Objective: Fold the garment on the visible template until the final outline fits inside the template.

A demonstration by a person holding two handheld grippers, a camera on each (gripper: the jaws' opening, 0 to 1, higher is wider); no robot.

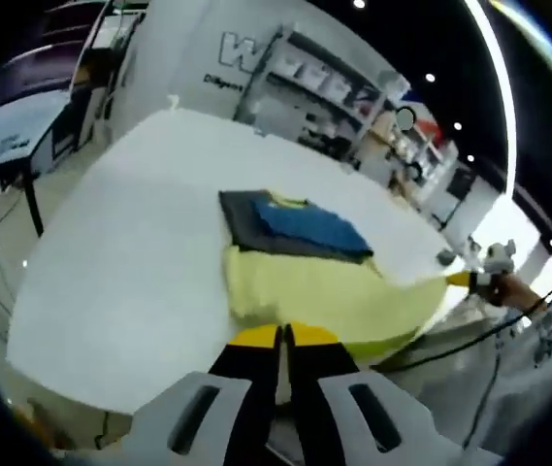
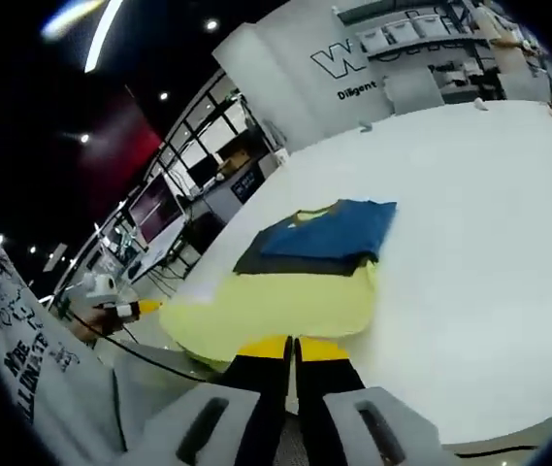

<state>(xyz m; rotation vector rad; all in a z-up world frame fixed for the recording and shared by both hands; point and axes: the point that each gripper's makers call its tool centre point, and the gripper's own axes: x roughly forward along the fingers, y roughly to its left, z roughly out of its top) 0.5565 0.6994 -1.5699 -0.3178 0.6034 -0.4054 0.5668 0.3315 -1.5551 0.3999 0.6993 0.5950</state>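
Lying on the wide white table (image 1: 111, 252), the yellow template (image 1: 329, 296) carries at its far end the folded garment (image 1: 300, 225), blue over a dark layer with a yellow collar. I judge this cloth light, soft and limp, so I would take it at a folded edge. My left gripper (image 1: 283, 337) and right gripper (image 2: 293, 348) both have their jaws pressed together, holding nothing.

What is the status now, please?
Left gripper and right gripper: fingers shut, holding nothing. Yellow garment half folded, blue part lying on dark template. White table: nothing in the way.
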